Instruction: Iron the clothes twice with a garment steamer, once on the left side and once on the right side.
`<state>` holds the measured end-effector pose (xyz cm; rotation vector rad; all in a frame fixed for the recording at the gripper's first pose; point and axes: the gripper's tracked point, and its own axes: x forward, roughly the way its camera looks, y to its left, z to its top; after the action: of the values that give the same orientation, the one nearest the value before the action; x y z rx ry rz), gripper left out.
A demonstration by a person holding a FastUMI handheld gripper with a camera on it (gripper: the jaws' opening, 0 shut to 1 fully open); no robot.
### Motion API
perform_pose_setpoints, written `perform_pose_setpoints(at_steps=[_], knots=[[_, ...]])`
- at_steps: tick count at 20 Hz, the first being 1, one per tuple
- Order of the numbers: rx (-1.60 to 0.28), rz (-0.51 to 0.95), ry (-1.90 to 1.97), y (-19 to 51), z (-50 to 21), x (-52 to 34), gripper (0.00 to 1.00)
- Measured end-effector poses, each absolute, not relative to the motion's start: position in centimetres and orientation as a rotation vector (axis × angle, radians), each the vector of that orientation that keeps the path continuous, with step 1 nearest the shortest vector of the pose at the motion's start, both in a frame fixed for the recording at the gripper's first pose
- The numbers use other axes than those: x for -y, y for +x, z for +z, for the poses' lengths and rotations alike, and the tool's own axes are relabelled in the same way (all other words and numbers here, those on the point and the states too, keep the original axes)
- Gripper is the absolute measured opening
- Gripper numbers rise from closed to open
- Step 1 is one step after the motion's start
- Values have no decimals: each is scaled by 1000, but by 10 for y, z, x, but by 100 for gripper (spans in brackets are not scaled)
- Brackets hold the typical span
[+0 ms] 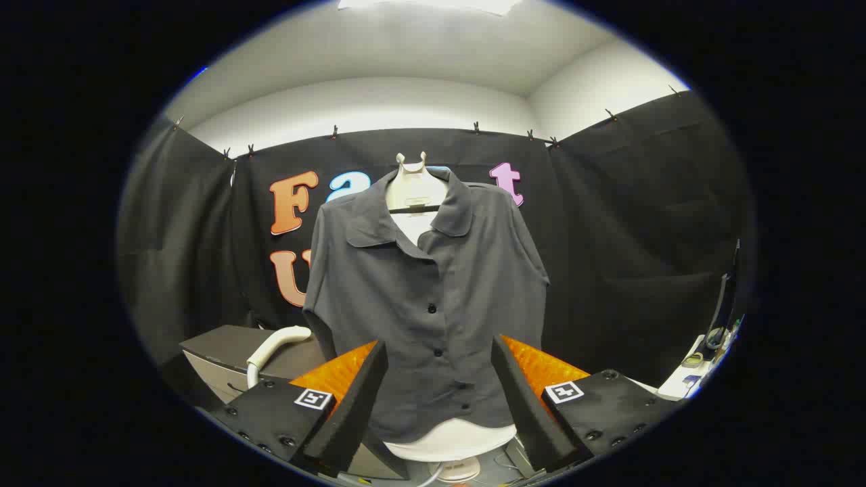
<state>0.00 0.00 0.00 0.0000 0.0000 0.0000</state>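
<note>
Gripper view: fingers [438, 352] spread apart, empty, before the unlabelled grey shirt [433, 297]; steamer [274, 348] beside it.

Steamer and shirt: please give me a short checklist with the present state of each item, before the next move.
1. Tool open and holding nothing: ok.
2. Shirt hangs upright on its white form, beyond the fingers: ok.
3. Shirt front buttoned and facing the tool: ok.
4. Steamer handle visible, lying on the grey box beside the shirt: ok.
5. Steamer already held: not ok.
6. Steamer switched on: cannot tell.
</note>
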Motion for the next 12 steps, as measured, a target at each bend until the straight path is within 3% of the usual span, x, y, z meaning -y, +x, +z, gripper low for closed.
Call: perform_pose_setpoints(at_steps=[12], knots=[[17, -47, 10, 14, 14, 43, 98]])
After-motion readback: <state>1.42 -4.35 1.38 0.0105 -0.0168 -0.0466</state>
